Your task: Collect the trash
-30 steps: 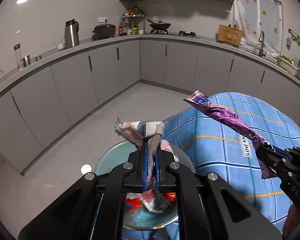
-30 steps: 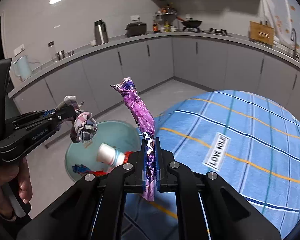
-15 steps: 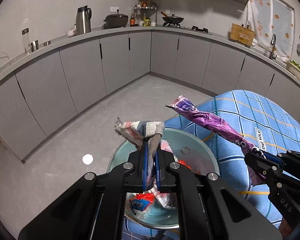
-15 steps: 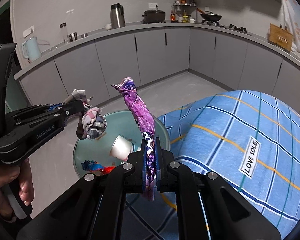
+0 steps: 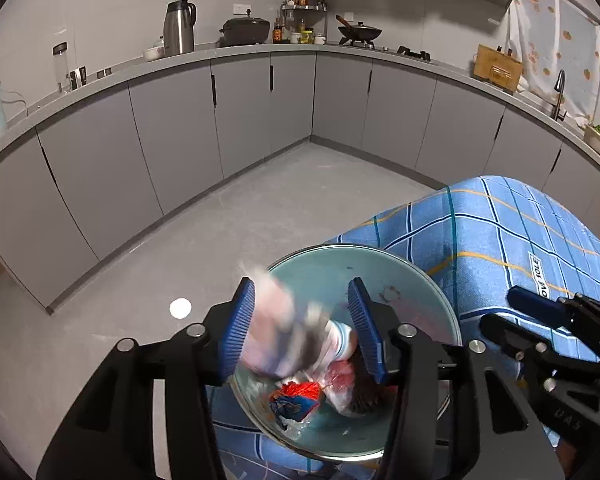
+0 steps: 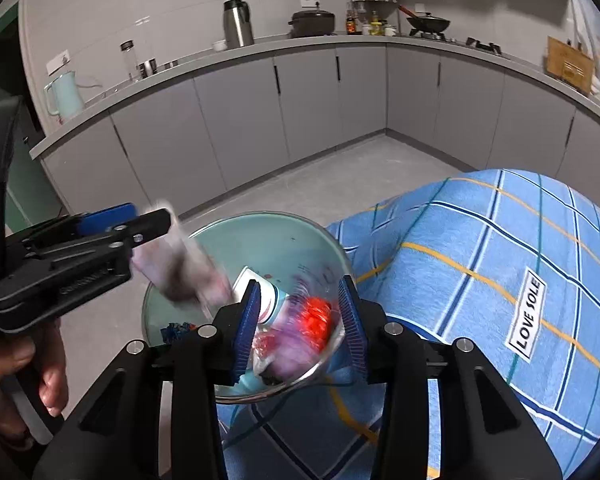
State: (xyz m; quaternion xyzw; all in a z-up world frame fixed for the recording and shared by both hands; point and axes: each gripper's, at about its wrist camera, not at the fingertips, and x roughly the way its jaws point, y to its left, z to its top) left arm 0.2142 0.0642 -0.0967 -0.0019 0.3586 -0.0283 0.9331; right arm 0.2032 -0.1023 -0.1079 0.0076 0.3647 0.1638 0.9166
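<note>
Grey kitchen cabinets (image 5: 240, 128) curve behind, blue checked cloth (image 6: 500, 280) off to the right, and the glass bowl (image 5: 324, 268) sits right under both grippers. Left gripper (image 5: 304, 324) springing apart, pale wrapper (image 5: 276, 332) tumbling loose between its jaws; right gripper (image 6: 300, 316) opening too, purple wrapper (image 6: 292, 340) dropping in. Best hold over the bowl till both land.

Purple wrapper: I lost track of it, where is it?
Right wrist view: purple wrapper, blurred, lies in the glass bowl beside red trash.
</note>
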